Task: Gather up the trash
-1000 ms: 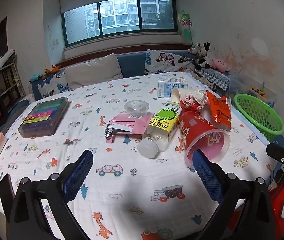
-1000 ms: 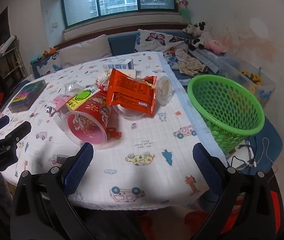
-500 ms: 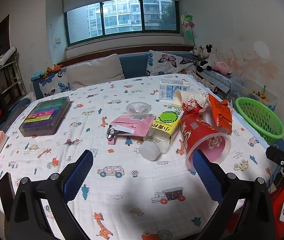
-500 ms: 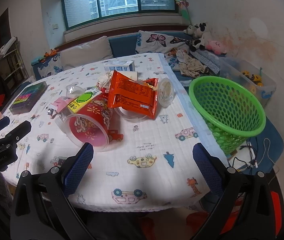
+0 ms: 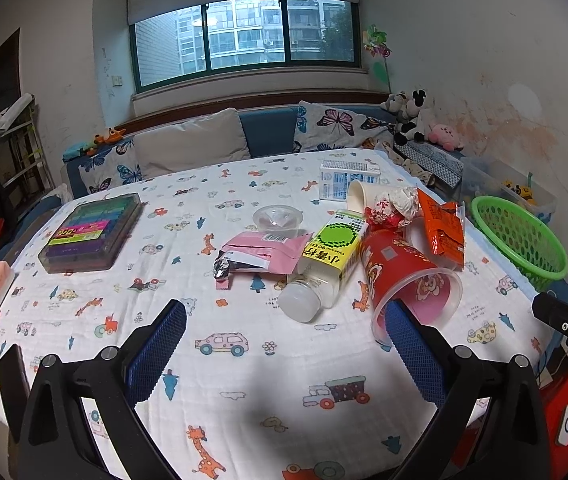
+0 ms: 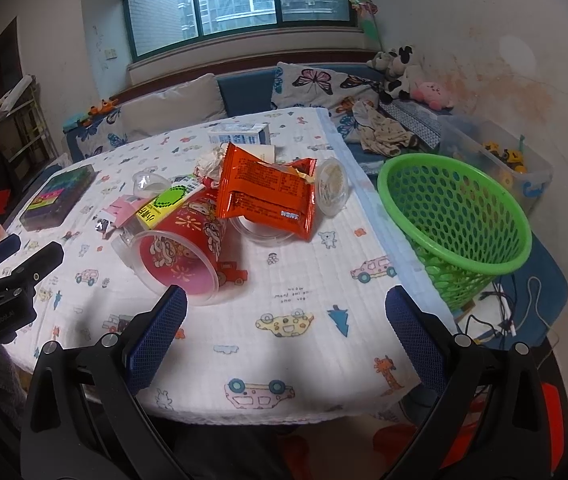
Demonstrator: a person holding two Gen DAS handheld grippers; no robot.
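Here we hold the left hand-held gripper (image 5: 284,354) spread wide and empty over the near edge of the bench (image 5: 244,380); the right hand-held gripper (image 6: 286,334) is likewise wide apart with nothing between its fingers. From the left view, the trash heap lies ahead at about one o'clock. The red plastic cup (image 5: 408,276) lies on its side, its open mouth toward us, just beyond the right finger's tip. The clear bottle with a yellow-green label (image 5: 326,264) lies beside it at twelve o'clock, cap end toward us, touching a torn pink wrapper (image 5: 262,252). Farther off are a small clear cup (image 5: 278,220), a tipped paper cup (image 5: 364,196), crumpled foil paper (image 5: 398,208), a milk carton (image 5: 348,180) and an orange snack bag (image 5: 442,226).

From the right view the orange snack bag rests over a clear round lid (image 6: 264,228) at twelve o'clock. A small lidded tub (image 6: 332,186) leans beside it. The green mesh basket (image 6: 456,224) stands off the bench edge at two o'clock; we see nothing inside. A box of coloured markers (image 5: 92,232) sits at ten o'clock in the left view.
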